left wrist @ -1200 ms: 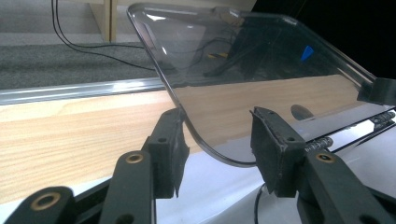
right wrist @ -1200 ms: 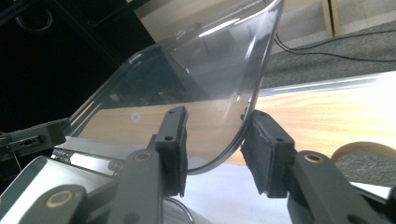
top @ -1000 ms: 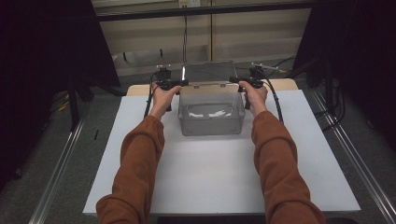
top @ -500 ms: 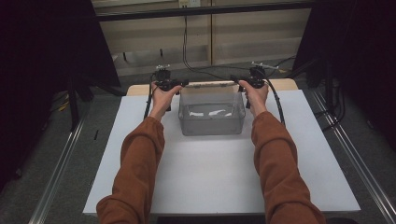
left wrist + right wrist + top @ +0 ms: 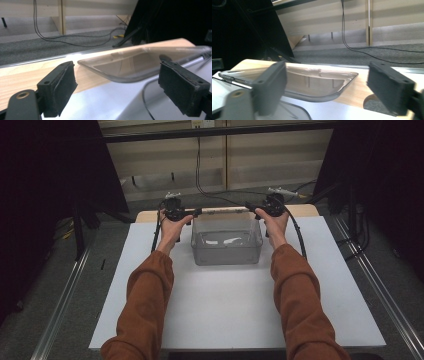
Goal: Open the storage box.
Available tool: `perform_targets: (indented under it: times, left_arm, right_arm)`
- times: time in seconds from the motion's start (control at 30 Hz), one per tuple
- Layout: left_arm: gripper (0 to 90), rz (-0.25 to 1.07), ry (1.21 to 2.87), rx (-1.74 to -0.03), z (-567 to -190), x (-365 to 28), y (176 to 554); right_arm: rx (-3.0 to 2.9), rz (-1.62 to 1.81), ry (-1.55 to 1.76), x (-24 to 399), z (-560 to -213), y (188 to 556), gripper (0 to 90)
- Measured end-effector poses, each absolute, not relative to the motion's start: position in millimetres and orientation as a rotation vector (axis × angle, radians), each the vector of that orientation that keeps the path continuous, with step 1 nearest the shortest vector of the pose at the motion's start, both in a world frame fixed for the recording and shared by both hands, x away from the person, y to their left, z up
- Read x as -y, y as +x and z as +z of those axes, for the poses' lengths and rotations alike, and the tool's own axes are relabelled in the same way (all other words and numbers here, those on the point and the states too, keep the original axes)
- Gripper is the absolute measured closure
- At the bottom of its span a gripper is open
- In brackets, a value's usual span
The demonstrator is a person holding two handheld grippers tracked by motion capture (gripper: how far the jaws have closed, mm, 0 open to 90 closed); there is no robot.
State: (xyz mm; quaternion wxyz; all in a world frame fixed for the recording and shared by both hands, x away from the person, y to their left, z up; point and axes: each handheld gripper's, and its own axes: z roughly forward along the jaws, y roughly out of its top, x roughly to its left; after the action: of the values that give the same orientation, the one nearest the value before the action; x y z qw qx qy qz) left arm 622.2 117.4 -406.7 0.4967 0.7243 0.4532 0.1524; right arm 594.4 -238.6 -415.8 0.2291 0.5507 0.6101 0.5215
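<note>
Now your left tool (image 5: 196,212) and right tool (image 5: 251,209) have just been opening; both stand spread, the clear lid (image 5: 223,211) between them, unpinched.

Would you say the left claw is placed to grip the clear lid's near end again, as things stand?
Probably yes: the left claw, its jaws just opened, has the clear lid end lying between its pads untouched, with nothing in between.
</note>
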Motion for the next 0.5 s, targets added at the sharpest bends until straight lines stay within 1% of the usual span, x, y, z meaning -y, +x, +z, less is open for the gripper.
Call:
perform_targets:
  times: [0.07, 0.17, 0.33, 0.5]
  left_arm:
    - [13.5, 0.397, 1.753, -1.080, -404, -117, 619]
    - [11.5, 0.421, 1.748, -1.057, -402, -116, 615]
    - [10.6, 0.442, 1.721, -1.057, -401, -118, 606]
    - [5.1, 0.484, 1.723, -1.008, -400, -120, 596]
  right_arm:
    - [-1.675, 1.428, 1.502, 238, -415, 594, 11.4]
    - [-1.688, 1.395, 1.467, 236, -414, 593, 7.0]
    - [-1.688, 1.380, 1.425, 235, -411, 587, 6.2]
    - [-1.675, 1.363, 1.367, 233, -404, 579, 5.1]
